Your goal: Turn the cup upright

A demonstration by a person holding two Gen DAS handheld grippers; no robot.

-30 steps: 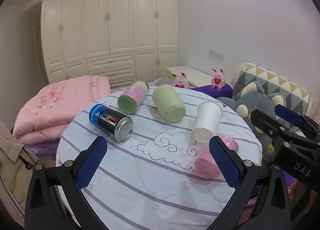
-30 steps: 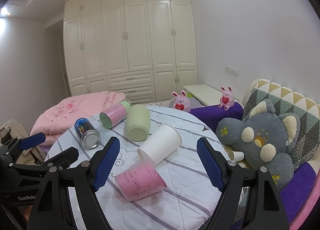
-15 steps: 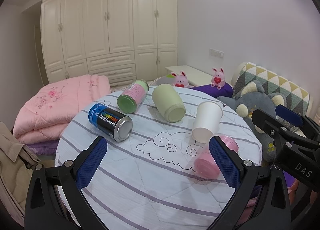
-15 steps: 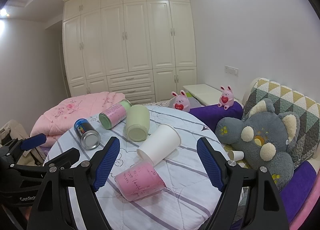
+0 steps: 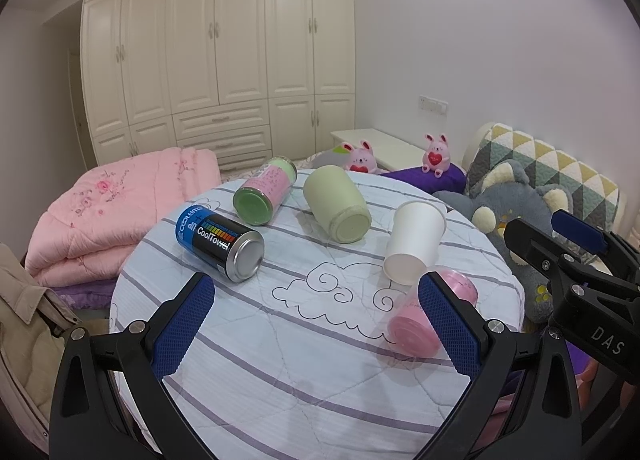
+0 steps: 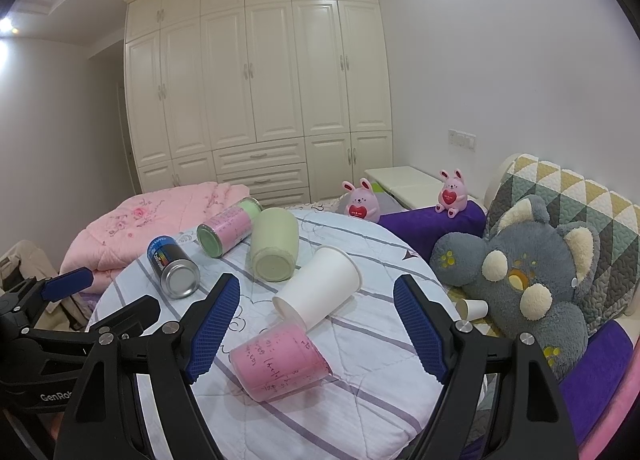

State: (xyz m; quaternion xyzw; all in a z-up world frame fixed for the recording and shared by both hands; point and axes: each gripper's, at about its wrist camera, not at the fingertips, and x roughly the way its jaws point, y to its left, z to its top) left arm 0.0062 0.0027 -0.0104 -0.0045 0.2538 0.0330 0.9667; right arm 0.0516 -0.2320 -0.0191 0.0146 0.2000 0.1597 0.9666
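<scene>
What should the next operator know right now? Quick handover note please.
Left gripper: open, holding nothing, above the near side of the round table.
Right gripper: open, holding nothing, aimed over the pink cup.
All five containers lie on their sides: pink cup nearest, white paper cup just behind it, green cup, pink jar and blue can further back.
Done: nothing flipped.
Left: grasp a cup, probably the pink one, and stand it upright.
</scene>
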